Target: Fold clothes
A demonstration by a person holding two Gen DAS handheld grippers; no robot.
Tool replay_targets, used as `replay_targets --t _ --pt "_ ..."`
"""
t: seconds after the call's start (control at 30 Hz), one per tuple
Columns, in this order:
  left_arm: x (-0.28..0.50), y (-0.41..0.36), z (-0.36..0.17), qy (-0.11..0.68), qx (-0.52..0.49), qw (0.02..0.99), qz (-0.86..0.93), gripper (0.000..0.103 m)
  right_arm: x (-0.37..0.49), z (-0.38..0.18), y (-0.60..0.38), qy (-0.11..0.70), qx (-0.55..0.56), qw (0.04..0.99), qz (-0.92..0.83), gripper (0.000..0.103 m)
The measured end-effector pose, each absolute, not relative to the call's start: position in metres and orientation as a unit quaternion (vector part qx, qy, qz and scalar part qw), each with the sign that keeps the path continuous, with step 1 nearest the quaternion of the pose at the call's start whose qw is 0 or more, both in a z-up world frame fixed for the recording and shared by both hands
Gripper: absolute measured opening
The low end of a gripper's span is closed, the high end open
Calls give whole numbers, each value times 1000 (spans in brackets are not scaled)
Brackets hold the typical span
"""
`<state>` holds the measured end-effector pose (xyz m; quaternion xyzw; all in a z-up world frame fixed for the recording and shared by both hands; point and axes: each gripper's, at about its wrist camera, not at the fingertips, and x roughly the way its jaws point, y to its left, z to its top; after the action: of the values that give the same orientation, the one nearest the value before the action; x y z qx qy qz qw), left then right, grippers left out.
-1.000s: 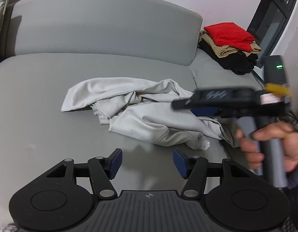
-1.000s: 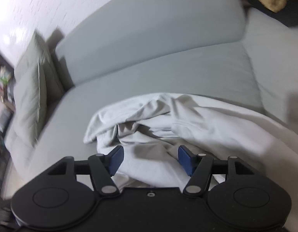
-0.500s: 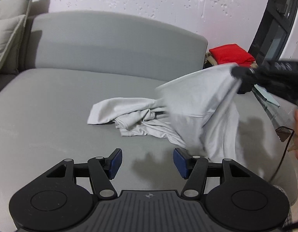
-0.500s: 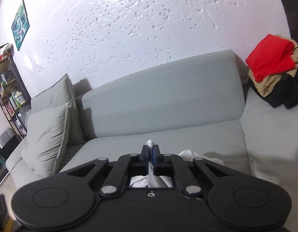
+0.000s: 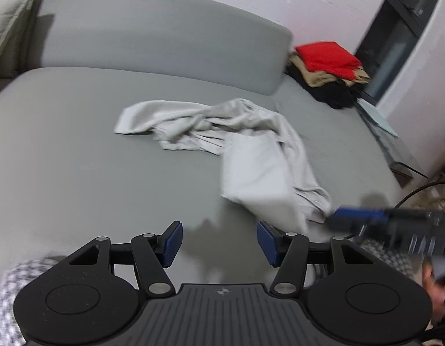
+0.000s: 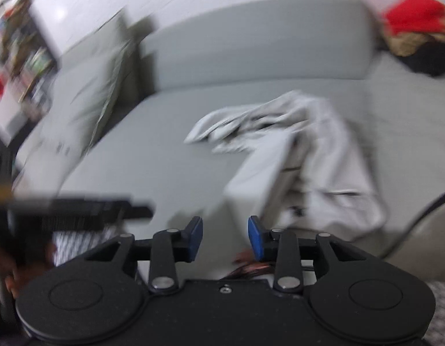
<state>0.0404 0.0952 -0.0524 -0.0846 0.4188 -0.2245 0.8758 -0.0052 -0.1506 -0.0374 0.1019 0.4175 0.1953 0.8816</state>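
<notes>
1. Crumpled light-grey garment (image 5: 236, 147) lies mid-frame on the grey sofa seat (image 5: 78, 158).
2. Left gripper (image 5: 219, 240), bottom centre: jaws closing slightly, parted, empty.
3. Right gripper (image 6: 225, 238): jaws just reopened, narrow gap, garment released.

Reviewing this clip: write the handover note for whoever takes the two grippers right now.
Left gripper: open, empty, jaws just closing slightly.
Right gripper: open, empty; jaws just opened, nothing between them.
Grey garment: crumpled on the sofa seat, one flap laid toward the front edge.
Folded pile: far right end of the sofa.
Done: garment dropped on the seat.
Left: spread it flat, fold, probably add to pile.
</notes>
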Motion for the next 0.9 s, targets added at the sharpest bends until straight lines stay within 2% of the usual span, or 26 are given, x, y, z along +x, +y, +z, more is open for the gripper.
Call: replay_targets --t 0.07,0.23,0.33,0.6,0.7,0.73,0.9 --pt "45 79 -47 415 -71 872 -250 46 -5 -33 -182 412 157 884 157 35" --pt "69 21 -39 414 -28 867 -275 47 -10 -45 -249 406 305 856 101 41" --pt "91 -8 -49 442 -33 856 -267 45 -11 -61 -261 401 318 856 69 45" --pt "131 -40 -71 490 -14 849 -195 33 -20 -76 -274 394 353 847 59 52" --pt "138 -46 -80 502 15 846 -180 16 -24 -76 -278 393 359 845 54 54" --pt "138 -45 -82 502 15 846 -176 2 -24 -77 -278 393 361 844 52 54" --pt "127 -12 -71 464 -14 874 -144 0 -22 -84 -280 398 367 840 47 54"
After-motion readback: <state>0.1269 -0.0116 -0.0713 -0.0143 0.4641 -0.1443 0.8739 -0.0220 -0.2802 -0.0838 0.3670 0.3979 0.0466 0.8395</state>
